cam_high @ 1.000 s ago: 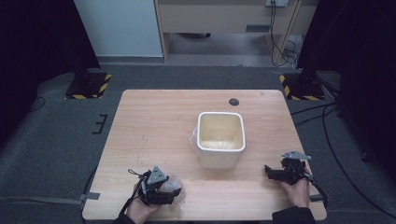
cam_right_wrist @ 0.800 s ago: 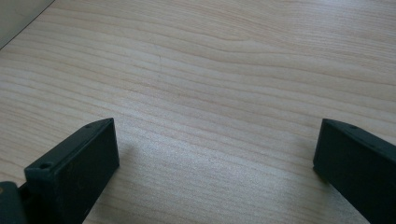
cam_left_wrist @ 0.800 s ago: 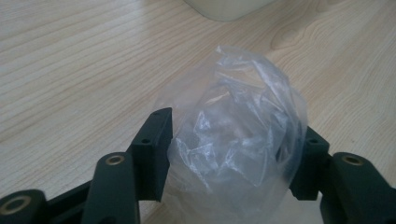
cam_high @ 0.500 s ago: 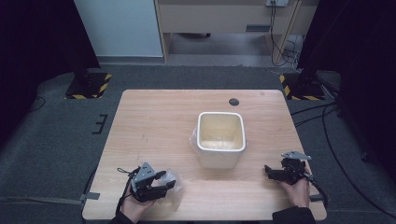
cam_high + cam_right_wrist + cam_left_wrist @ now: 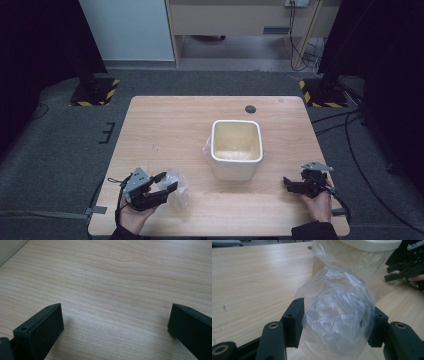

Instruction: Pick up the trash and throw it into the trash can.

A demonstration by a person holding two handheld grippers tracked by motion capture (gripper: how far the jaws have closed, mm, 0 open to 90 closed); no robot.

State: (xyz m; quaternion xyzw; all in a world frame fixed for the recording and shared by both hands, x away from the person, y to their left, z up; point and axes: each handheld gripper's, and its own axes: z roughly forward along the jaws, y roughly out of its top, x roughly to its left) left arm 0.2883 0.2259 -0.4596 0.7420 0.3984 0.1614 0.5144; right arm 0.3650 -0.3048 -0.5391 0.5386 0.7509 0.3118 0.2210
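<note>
Wooden worktop (image 5: 170, 130), your left claw (image 5: 337, 322) spread wide around crumpled clear bag (image 5: 339, 315), right claw (image 5: 115, 327) wide open, cream bin (image 5: 236, 147) between.

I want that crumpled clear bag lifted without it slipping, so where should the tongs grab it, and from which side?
Probably across the bunched middle of the clear plastic bag, coming in low along the table from the person's side. The left tongs already straddle it there, open; the folds give bulk to pinch.

1. A grey carpeted floor (image 5: 60, 145) is seen around the wooden table (image 5: 165, 125).
2. Yellow-and-black striped stand bases (image 5: 95, 91) are set at both far corners.
3. A white panel (image 5: 127, 30) and a wooden cabinet (image 5: 240, 15) are placed behind.
</note>
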